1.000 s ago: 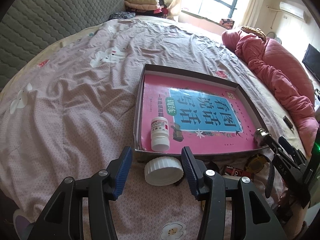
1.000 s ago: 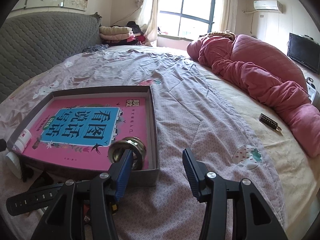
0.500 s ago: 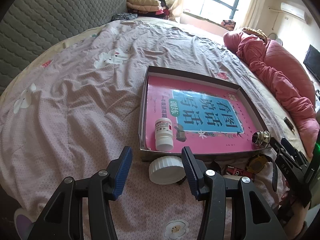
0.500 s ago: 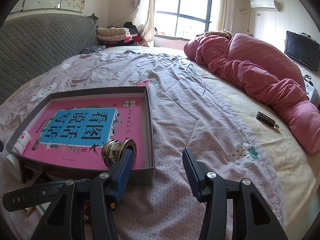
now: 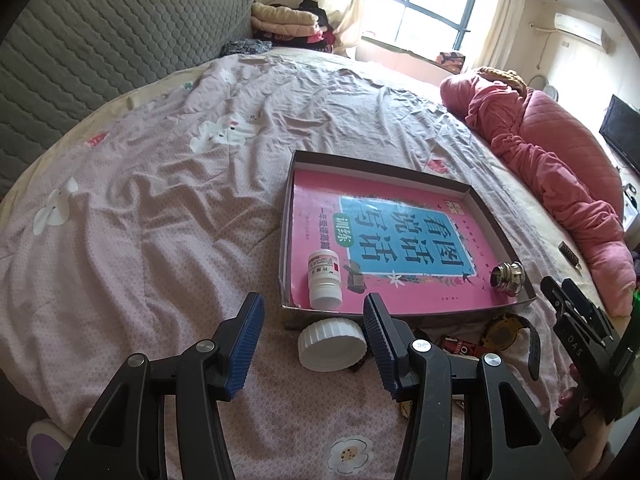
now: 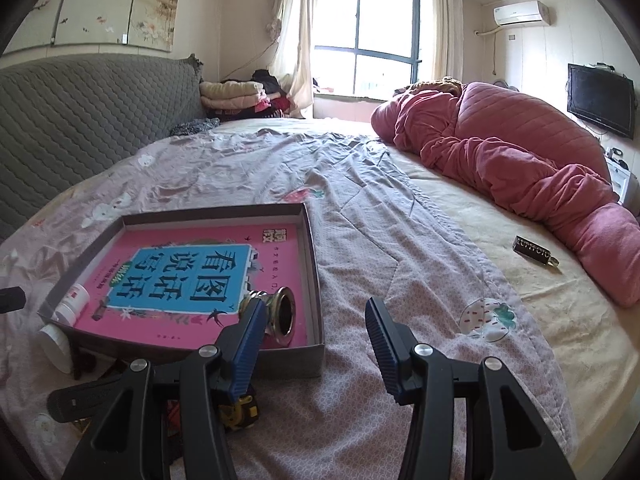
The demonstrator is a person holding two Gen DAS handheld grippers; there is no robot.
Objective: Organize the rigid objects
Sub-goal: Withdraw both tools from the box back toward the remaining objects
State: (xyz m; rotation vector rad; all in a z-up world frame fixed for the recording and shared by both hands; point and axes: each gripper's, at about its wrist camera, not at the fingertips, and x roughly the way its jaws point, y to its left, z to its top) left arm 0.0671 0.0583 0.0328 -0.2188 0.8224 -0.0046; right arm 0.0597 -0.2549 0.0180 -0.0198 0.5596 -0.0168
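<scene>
Lying on the book: metal knob, pill bottle.

Bright daylight pours in thru the window at the far wall, panes blown out white. Soft shadows under the box. Fisheye bends room edges; corners go black. Pics sharp, no blur.
</scene>
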